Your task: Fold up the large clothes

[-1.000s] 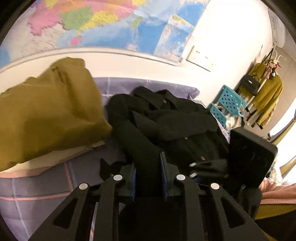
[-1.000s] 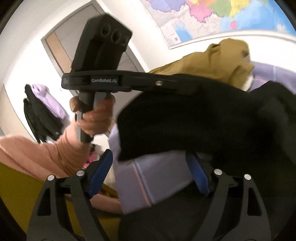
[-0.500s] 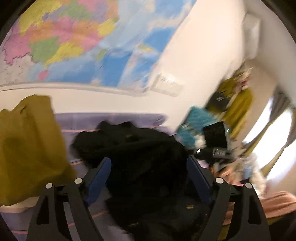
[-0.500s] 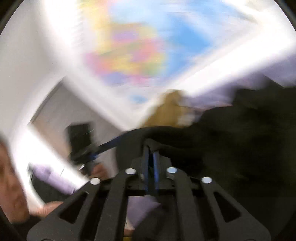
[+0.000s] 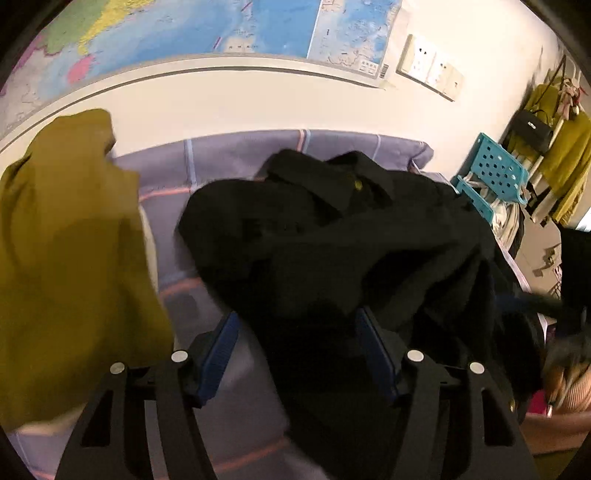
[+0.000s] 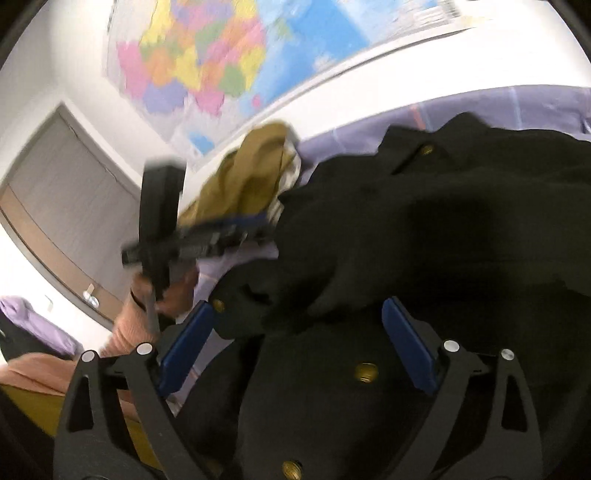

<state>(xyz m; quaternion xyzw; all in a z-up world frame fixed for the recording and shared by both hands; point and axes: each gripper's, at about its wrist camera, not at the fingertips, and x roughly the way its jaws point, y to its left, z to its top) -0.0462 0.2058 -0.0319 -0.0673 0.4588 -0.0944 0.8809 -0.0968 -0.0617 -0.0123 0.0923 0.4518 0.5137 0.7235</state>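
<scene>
A black coat [image 5: 332, 236] with brass buttons lies crumpled in a heap on the lilac checked bedsheet [image 5: 236, 155], its collar toward the wall and its bulk spilling toward you. Your left gripper [image 5: 297, 350] hangs just above the near edge of the coat; its jaws have just been closing a little but stand well apart, with black cloth lying between the blue pads, which do not press on it. Your right gripper [image 6: 297, 343] comes at the same coat from the other side; its jaws have just swung wide open, a fold of the coat with a brass button sits between the blue pads, and neither pad grips it. In the right wrist view your left hand [image 6: 173, 291], in a peach sleeve, holds the other gripper's handle beside the coat. To the left of the coat on the bed sits a mustard-yellow garment [image 5: 70, 258], folded into a thick pile, near the coat but apart from it. Behind the bed a coloured map [image 5: 207, 26] hangs on the white wall. Off to the right stand a teal plastic crate [image 5: 495, 173] and a rack of hanging clothes [image 5: 565, 147].
</scene>
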